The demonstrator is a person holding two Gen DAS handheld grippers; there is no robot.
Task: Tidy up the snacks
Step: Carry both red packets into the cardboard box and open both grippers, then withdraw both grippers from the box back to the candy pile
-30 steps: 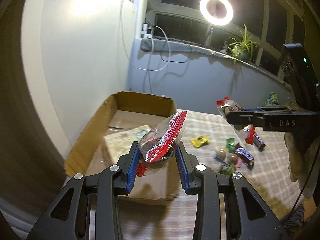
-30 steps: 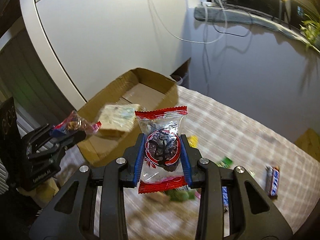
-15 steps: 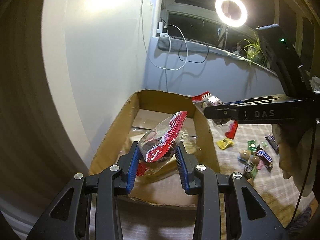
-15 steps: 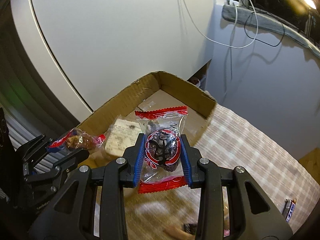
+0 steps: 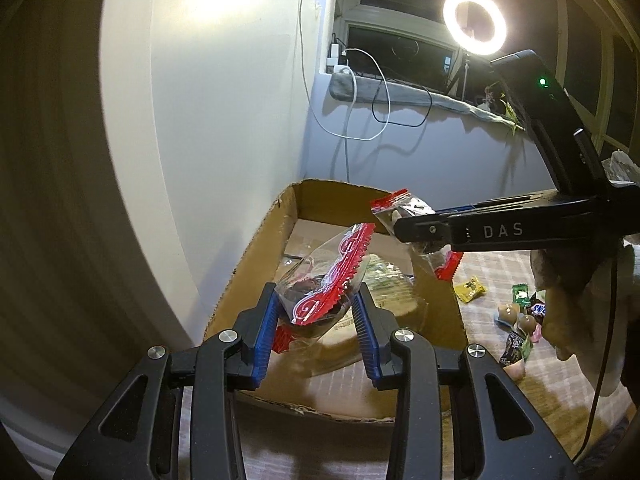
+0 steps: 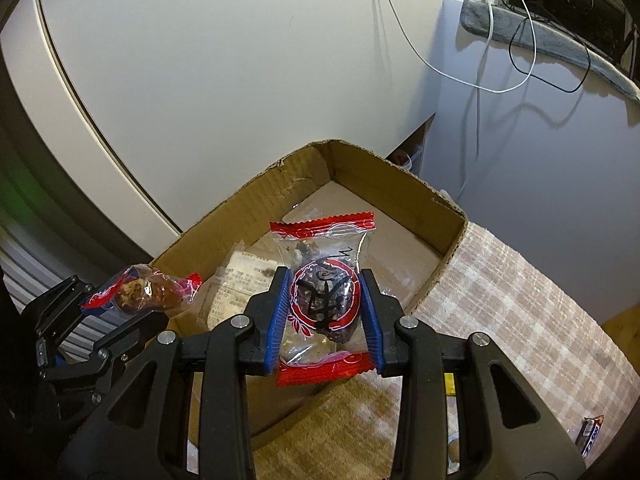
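Observation:
My left gripper (image 5: 316,312) is shut on a clear, red-edged snack packet (image 5: 328,280) and holds it over the near end of an open cardboard box (image 5: 256,264). My right gripper (image 6: 324,304) is shut on a like packet (image 6: 324,292) with a dark snack inside, above the box (image 6: 400,184). Each gripper shows in the other's view: the right one (image 5: 396,228) over the box's right wall, the left one (image 6: 132,296) at the box's left corner. A pale flat packet (image 6: 240,284) lies inside the box.
Loose sweets and chocolate bars (image 5: 520,316) lie on the checked cloth (image 6: 520,300) right of the box. A white wall panel (image 6: 220,80) stands behind the box. Cables (image 5: 360,112) hang from the window sill. A ring light (image 5: 474,22) glows by the window.
Both grippers have moved left, from above the cloth to over the box, each still holding its packet. The right gripper has drawn closer to the left one.

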